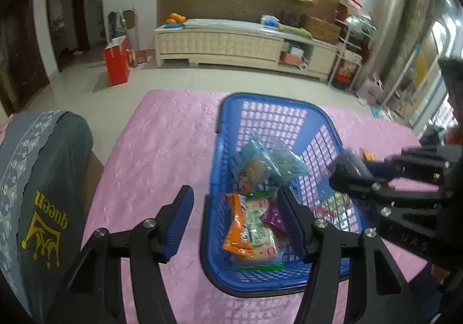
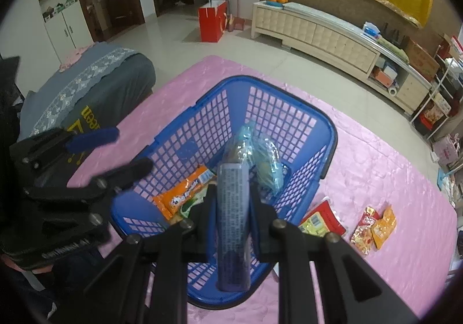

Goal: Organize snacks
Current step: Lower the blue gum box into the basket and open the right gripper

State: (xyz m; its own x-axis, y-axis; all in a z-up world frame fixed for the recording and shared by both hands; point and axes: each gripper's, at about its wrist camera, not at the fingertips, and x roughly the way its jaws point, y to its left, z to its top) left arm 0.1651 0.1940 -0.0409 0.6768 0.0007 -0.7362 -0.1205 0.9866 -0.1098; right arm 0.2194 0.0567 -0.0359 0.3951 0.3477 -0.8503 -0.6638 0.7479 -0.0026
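A blue plastic basket (image 1: pixel 260 98) stands on the pink tablecloth and holds an orange packet (image 1: pixel 235 225), a green-and-white packet (image 1: pixel 260 237), a small purple packet (image 1: pixel 275 218) and light-blue packets (image 1: pixel 260 162). My left gripper (image 1: pixel 235 222) is open and empty. It straddles the basket's near left wall, one pad outside and one above the snacks. My right gripper (image 2: pixel 233 193) is shut on a long purple-blue packet (image 2: pixel 233 237), held over the basket (image 2: pixel 334 136). In the left wrist view the right gripper (image 1: pixel 353 170) comes in from the right.
Loose on the cloth right of the basket lie a red-and-yellow packet (image 2: pixel 321 220), a small red packet (image 2: pixel 363 233) and a small orange packet (image 2: pixel 383 225). A grey "queen" seat cover (image 1: pixel 43 193) sits beside the table's left edge. Beyond are tiled floor and a cream cabinet (image 1: pixel 231 46).
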